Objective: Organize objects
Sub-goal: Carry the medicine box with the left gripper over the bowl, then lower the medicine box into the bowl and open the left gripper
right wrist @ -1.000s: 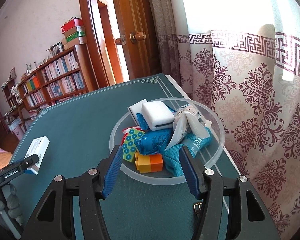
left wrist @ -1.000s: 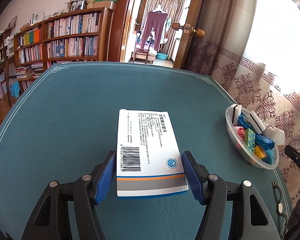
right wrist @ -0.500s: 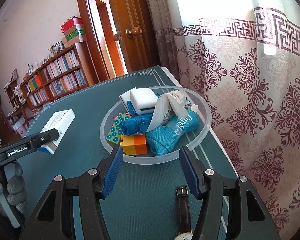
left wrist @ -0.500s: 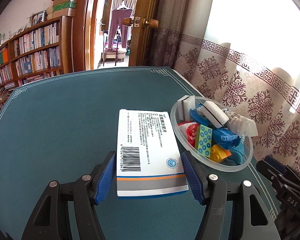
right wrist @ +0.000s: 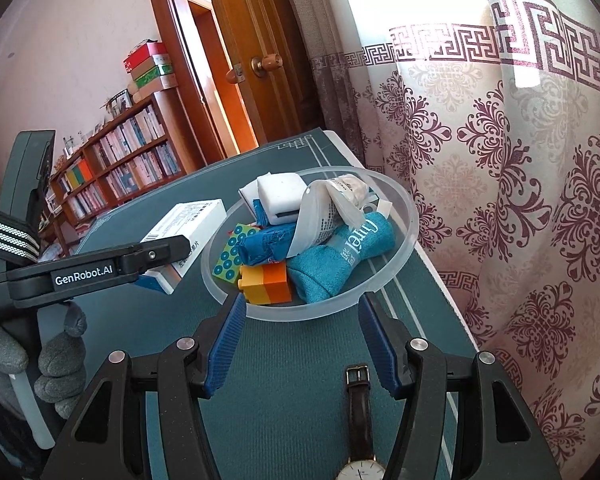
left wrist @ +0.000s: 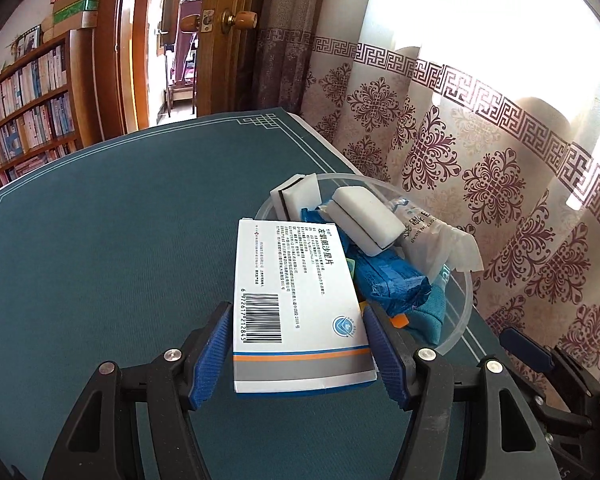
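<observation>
Dark teal cloth with a white border line covers the bench (left wrist: 100,240), which stands against a cream curtain with maroon medallions (left wrist: 500,160); a wooden bookcase (right wrist: 120,168) and an open wooden door (right wrist: 252,60) lie beyond it. Near the curtain-side edge of the bench sits a clear round plastic bowl (right wrist: 396,248). Piled in the bowl are a folded teal towel with white lettering (right wrist: 340,256), a yellow-and-orange toy brick (right wrist: 266,282), a green card dotted with blue circles (right wrist: 230,256), a crumpled blue wrapper (right wrist: 264,246), a white sponge block (right wrist: 280,196) and a translucent plastic packet (right wrist: 324,216).

The left hand-held gripper (left wrist: 298,350) pinches a flat white medicine box with a barcode and an orange-and-grey stripe (left wrist: 296,292), its blue pads pressed on the box's two long sides. The box hangs just beside the bowl's rim on the side away from the curtain; whether its far end overlaps the rim is hard to judge. A grey-gloved hand (right wrist: 56,364) holds this gripper's handle.

The right hand-held gripper (right wrist: 302,342) hovers on the near side of the bowl, its jaws spread with nothing between them. A wristwatch with a dark brown leather strap and white dial (right wrist: 358,420) lies flat on the bench under it, nearer than the bowl.
</observation>
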### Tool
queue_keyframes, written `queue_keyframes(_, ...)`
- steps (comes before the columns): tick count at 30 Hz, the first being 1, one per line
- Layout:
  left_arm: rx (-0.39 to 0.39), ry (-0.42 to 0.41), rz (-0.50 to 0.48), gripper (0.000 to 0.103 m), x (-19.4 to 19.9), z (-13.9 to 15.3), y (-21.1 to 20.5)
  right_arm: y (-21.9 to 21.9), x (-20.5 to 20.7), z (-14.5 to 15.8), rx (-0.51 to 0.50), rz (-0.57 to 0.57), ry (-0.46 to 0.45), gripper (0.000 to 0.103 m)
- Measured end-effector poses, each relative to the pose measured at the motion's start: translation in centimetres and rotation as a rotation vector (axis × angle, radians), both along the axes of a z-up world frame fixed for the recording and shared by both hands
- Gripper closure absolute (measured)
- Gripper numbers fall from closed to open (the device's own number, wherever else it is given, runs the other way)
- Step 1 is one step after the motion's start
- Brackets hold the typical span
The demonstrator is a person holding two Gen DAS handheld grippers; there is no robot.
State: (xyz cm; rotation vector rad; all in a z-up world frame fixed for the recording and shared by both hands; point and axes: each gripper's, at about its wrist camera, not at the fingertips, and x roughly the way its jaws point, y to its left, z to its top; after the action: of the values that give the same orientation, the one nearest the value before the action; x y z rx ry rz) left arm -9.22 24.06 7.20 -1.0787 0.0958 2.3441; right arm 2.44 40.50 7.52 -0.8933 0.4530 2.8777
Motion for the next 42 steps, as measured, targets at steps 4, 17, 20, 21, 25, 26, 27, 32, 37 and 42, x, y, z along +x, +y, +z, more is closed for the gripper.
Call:
queue_keyframes(4, 0.009, -0.042, -0.006, 0.034, -1.0, -0.4, 1.0, 0.3, 0.0, -0.1, -0.01, -0.007, 0.001, 0.043)
queue_keyframes(17, 0.008, -0.076, -0.012, 0.034, -3.6, -1.1, 3.8, 1.2, -0.1, -0.2, -0.028, -0.029, -0.001, 0.043)
queue_keyframes(20, 0.017, -0.083, -0.01, 0.034, -4.0, -1.3, 4.0, 1.3, -0.1, -0.2, -0.031, -0.032, -0.002, 0.043)
queue_keyframes(21, 0.02, -0.085, -0.011, 0.034, -4.1, -1.4, 4.0, 1.3, -0.2, -0.3, -0.032, -0.033, -0.003, 0.043)
queue_keyframes(25, 0.031, -0.088, -0.014, 0.034, -4.1, -1.7, 4.1, 1.3, -0.2, -0.3, -0.034, -0.031, -0.008, 0.043)
queue_keyframes(26, 0.035, -0.09, -0.012, 0.033, -4.1, -1.7, 4.0, 1.2, -0.2, -0.3, -0.033, -0.03, -0.007, 0.043)
queue_keyframes(27, 0.037, -0.094, -0.016, 0.033, -4.1, -1.7, 4.0, 1.2, -0.2, -0.3, -0.031, -0.029, -0.006, 0.043)
queue_keyframes(32, 0.044, -0.087, -0.025, 0.025, -3.7, -1.6, 3.7, 1.1, -0.1, -0.3, -0.029, -0.027, -0.006, 0.043)
queue_keyframes(37, 0.051, -0.079, -0.015, 0.017, -3.4, -1.4, 3.2, 0.8, -0.1, -0.2, -0.026, -0.019, -0.007, 0.043)
queue_keyframes(42, 0.064, -0.07, 0.003, 0.013, -3.2, -0.9, 2.4, 0.5, 0.0, -0.3, -0.024, -0.017, -0.007, 0.043)
